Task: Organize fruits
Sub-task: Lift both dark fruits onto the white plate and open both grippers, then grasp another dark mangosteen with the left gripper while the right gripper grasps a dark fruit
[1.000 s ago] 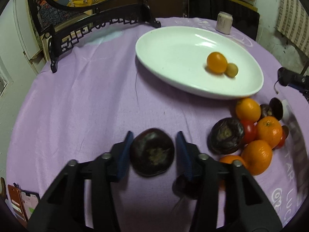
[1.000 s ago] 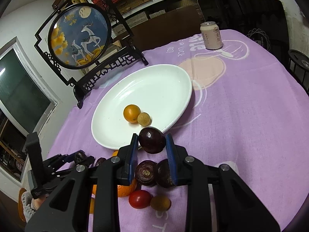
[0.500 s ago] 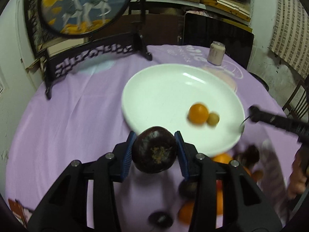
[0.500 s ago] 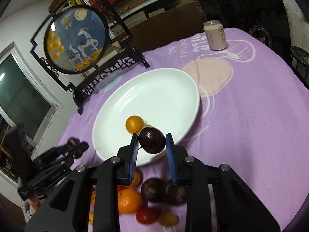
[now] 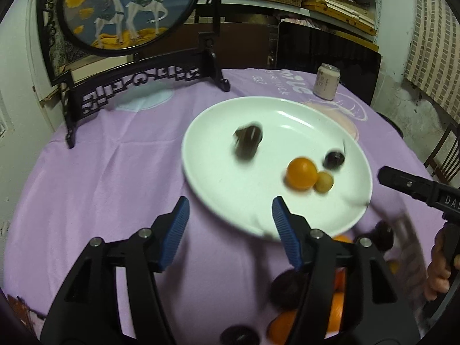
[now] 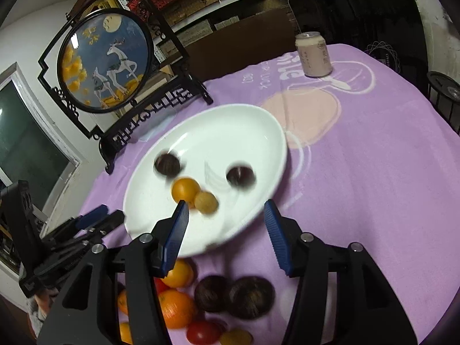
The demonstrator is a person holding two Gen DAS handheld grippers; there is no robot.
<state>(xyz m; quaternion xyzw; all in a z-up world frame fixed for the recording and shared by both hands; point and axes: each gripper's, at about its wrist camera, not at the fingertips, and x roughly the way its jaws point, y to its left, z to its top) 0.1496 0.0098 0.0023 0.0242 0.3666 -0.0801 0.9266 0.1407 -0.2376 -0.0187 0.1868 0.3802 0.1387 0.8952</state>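
The white plate [image 5: 302, 126] [image 6: 230, 115] holds an orange [image 5: 301, 172] [image 6: 185, 189] and a small yellowish fruit [image 5: 324, 182] [image 6: 205, 202]. Two dark round fruits also lie in it, both blurred by motion: a larger one [image 5: 247, 143] [image 6: 167, 164] and a smaller one [image 5: 334, 158] [image 6: 241, 176]. My left gripper [image 5: 230, 210] hangs over the plate's near rim, its jaws opening with nothing between them. My right gripper [image 6: 227, 212] is over the near rim too, its jaws opening and empty. A pile of oranges [image 6: 175, 309], dark fruits [image 6: 250, 296] and a tomato [image 6: 202, 332] lies on the purple cloth below the grippers.
A round deer picture in a black carved stand [image 5: 129, 8] [image 6: 106, 60] stands behind the plate. A drink can [image 5: 327, 82] [image 6: 313, 54] sits at the far side of the cloth. A dark chair back rises beyond the table. A person's hand [image 5: 440, 273] grips the right tool.
Both grippers have opened and let go of their dark fruits, which now lie blurred in the plate. The left gripper rose and came to the plate's rim.
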